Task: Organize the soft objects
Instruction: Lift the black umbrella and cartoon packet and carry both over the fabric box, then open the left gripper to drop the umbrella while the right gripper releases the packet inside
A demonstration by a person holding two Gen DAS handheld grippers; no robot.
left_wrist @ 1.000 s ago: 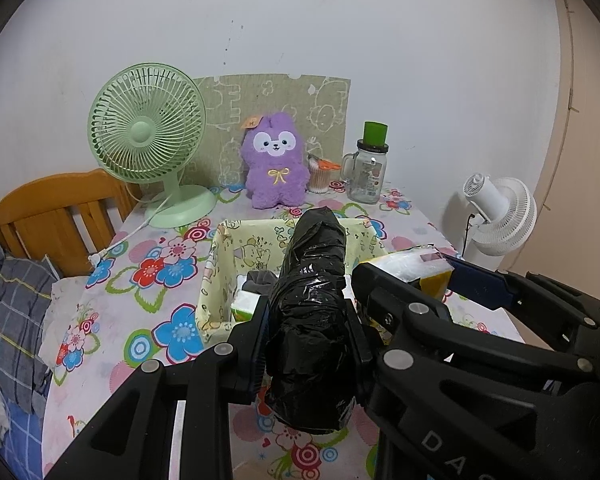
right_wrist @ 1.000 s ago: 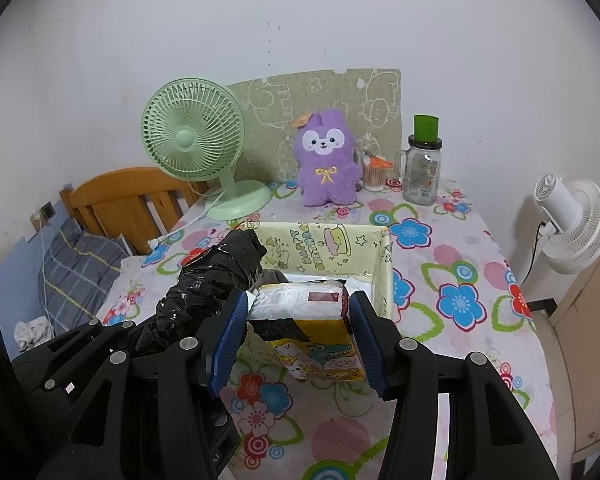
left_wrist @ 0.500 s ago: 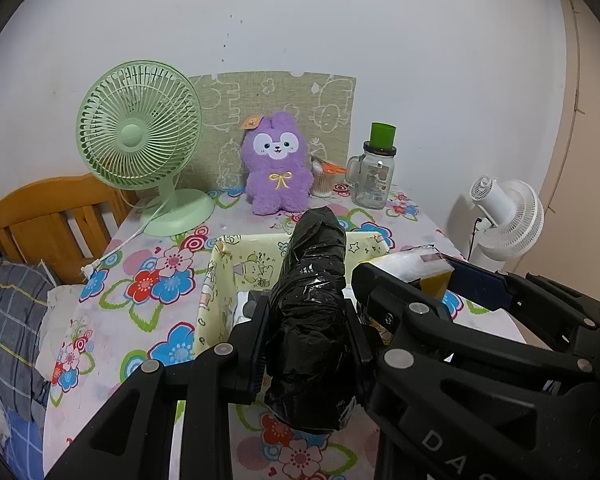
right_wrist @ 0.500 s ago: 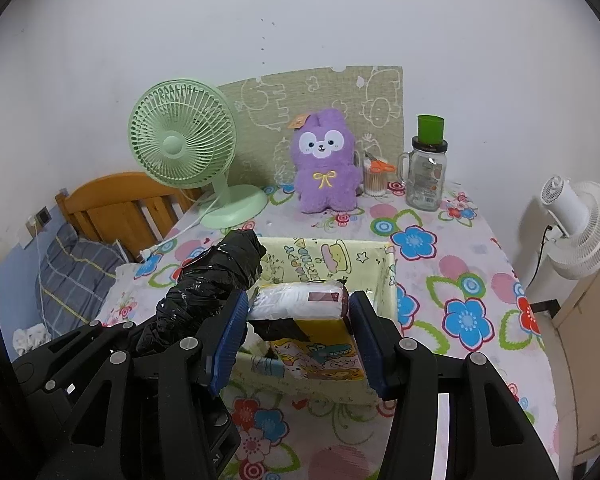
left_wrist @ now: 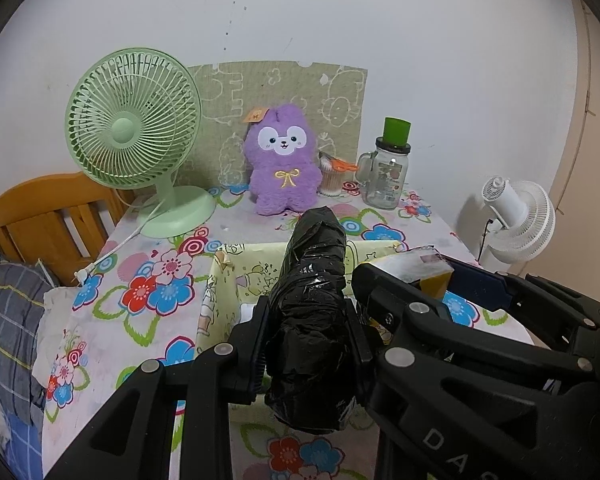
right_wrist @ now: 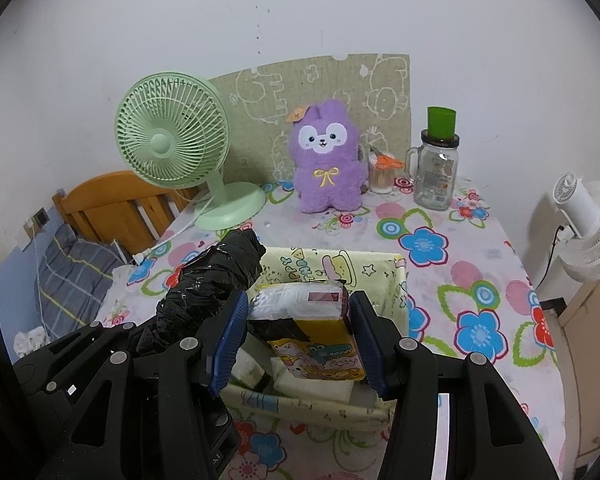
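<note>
My left gripper (left_wrist: 306,340) is shut on a roll of black plastic bags (left_wrist: 312,312) and holds it above the near left part of the yellow fabric basket (left_wrist: 212,292). The roll also shows in the right wrist view (right_wrist: 208,284). My right gripper (right_wrist: 298,334) is shut on a pack of tissues with a yellow cartoon wrapper (right_wrist: 308,320) and holds it over the basket (right_wrist: 398,280). The pack shows in the left wrist view (left_wrist: 416,266). White items lie inside the basket. A purple plush toy (right_wrist: 326,160) sits at the back of the table.
A green desk fan (right_wrist: 176,152) stands at the back left with its cord across the floral tablecloth (right_wrist: 480,288). A glass jar with a green cup on it (right_wrist: 436,168) and a cup of cotton swabs (right_wrist: 382,176) stand back right. A wooden bed frame (right_wrist: 112,208) and a white fan (right_wrist: 584,220) flank the table.
Both grippers have drawn back and risen a little with their loads, so the basket and table sit lower and farther away in both views. Neither grip has changed.
</note>
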